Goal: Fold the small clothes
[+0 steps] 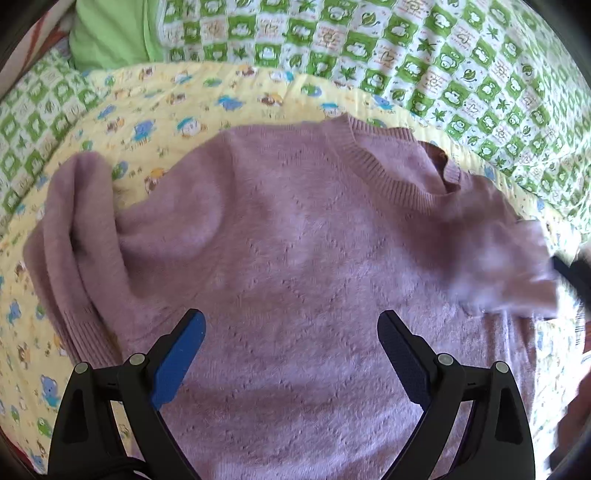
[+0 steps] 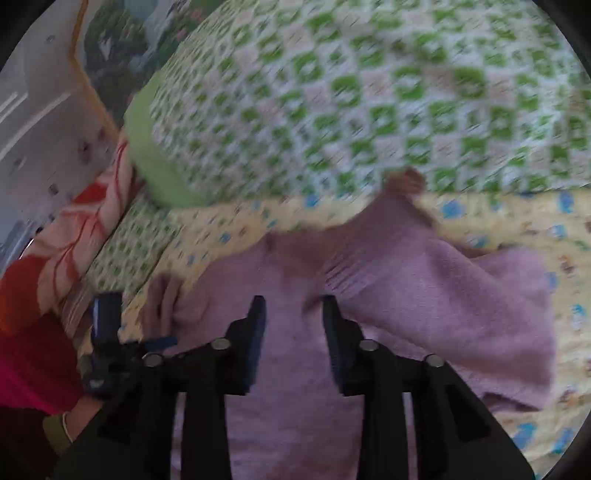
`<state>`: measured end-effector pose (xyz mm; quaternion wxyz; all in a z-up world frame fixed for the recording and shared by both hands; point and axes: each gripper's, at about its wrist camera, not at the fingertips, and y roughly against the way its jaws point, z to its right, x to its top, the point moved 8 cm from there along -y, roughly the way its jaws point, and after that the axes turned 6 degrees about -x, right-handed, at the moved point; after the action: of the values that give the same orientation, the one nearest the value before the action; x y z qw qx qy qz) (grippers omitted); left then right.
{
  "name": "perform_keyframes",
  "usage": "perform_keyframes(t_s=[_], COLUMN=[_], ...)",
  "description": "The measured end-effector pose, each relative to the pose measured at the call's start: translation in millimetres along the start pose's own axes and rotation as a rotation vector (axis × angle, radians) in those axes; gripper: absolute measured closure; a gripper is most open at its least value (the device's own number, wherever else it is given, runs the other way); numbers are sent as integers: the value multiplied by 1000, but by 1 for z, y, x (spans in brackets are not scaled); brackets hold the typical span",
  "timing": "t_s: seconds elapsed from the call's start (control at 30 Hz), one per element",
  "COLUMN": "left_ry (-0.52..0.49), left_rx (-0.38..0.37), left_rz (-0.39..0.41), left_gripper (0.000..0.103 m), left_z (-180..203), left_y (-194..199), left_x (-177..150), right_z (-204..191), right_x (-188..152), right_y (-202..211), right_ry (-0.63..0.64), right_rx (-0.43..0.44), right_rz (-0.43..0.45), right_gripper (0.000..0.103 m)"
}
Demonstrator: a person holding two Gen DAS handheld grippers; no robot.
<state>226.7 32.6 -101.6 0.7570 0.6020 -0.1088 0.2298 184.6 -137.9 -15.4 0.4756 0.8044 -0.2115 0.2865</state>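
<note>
A mauve knitted sweater lies front up on a yellow cartoon-print mat. Its left sleeve is bent down beside the body. Its right sleeve is blurred and lifted near the right edge. My left gripper is open and empty above the sweater's lower chest. In the right wrist view my right gripper hovers over the sweater, jaws apart with nothing between them, the sleeve lying to its right. The left gripper shows at the left there.
A green and white checked quilt lies beyond the mat, with a green pillow at the back left. Red and pink patterned fabric lies at the left in the right wrist view. A hand with a bracelet is at lower left.
</note>
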Motion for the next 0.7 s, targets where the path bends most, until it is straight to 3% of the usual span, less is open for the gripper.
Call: perform_keyframes(t_s=[0.07,0.23,0.37,0.5,0.53,0.6,0.63,0.67,0.7], left_ry=[6,50,126,113,104,49,15,-23,-21], left_rx=[-27,-88,-145,-161,-181,-190,-157,-164,-208], left_rz=[-18,-96,-139,-119,-110,-107,-106,-97,-100], left_gripper=[8,8,8,10,15,57,67,98,101], left_z=[2,12,26,51,59,75,78,81,85], left_y=[-4,-30,-59,-74,-76,-77,-78,-75,-71], left_x=[-3,-11,-6,15,19,24,25,26,28], right_z=[-15,14,54,87,93,106,110,114,118], right_x=[-23,-57,-65,-66,-64,-65,-65,-65,-64], right_y=[-18,-30,-8,16,20,27,30,33,35], right_ry=[-9,-83,-157,-216,-227,-256,-269,-281,-292], right_rx=[54,-20,-95,-164,-180,-199,-208,-216,-224], right_rz=[-51,-86,-56,-18,-11,1,6,10,14], right_gripper=[50,50,50,50,50,50,50,50,50])
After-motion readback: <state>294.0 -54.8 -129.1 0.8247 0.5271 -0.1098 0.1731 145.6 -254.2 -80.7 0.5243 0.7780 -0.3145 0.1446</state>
